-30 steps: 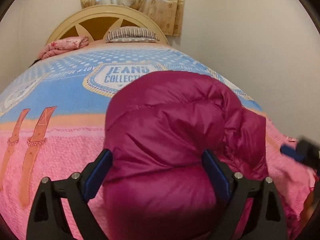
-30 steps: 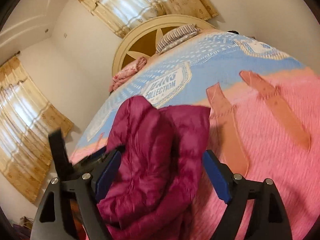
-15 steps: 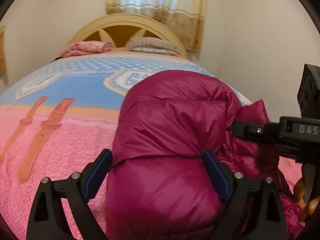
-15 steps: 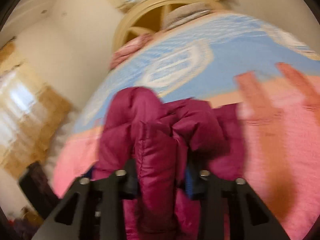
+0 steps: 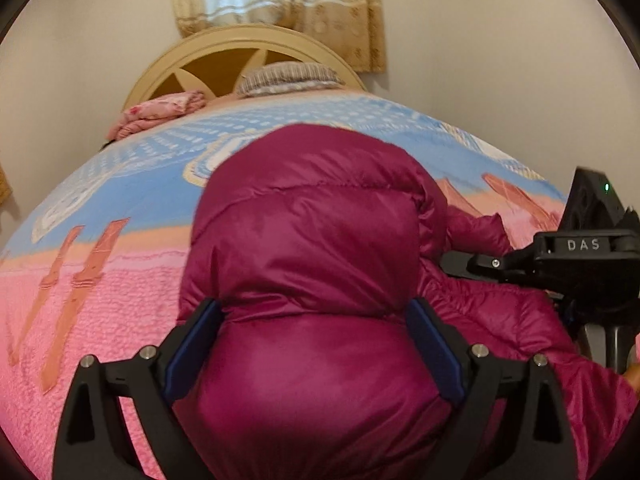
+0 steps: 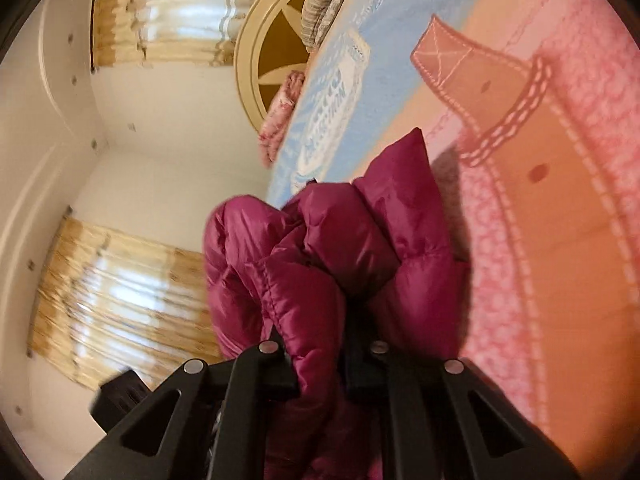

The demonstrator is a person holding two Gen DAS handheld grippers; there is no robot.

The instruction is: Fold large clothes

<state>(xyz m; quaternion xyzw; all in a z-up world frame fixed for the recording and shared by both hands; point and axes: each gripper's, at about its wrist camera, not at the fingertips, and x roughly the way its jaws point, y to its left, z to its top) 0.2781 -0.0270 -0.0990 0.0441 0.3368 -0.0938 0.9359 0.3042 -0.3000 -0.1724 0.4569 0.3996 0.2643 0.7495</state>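
Spread wide in the left wrist view, the left gripper (image 5: 314, 344) is seen with its blue-padded fingers (image 5: 192, 344) set against either side of a puffy magenta down jacket (image 5: 312, 248), the fabric bulging between them; whether the bundle is actually squeezed cannot be told, since the jaws stand far apart. A glossy, quilted surface with stitched seams is shown on the jacket, which is bundled into a rounded mound, its long axis running from 6 o'clock toward 12 o'clock. It is laid on a bed cover (image 5: 100, 292) of nubby pink texture nearer the camera and blue farther off, printed with orange strap shapes. At 3 o'clock the right gripper (image 5: 452, 264) is seen, its black body marked DAS, pressed into the jacket's side. At 12 o'clock an arched cream headboard (image 5: 240, 46), a striped pillow (image 5: 288, 76) and a folded pink cloth (image 5: 160, 114) are found. In the right wrist view, strongly rolled, the right gripper (image 6: 320, 364) is shown clenched on a stitched fold of the jacket (image 6: 340, 240), whose crumpled lobes extend toward 12 o'clock over the bed cover (image 6: 560, 220). Gold curtains (image 6: 120, 300) are seen at 9 o'clock.
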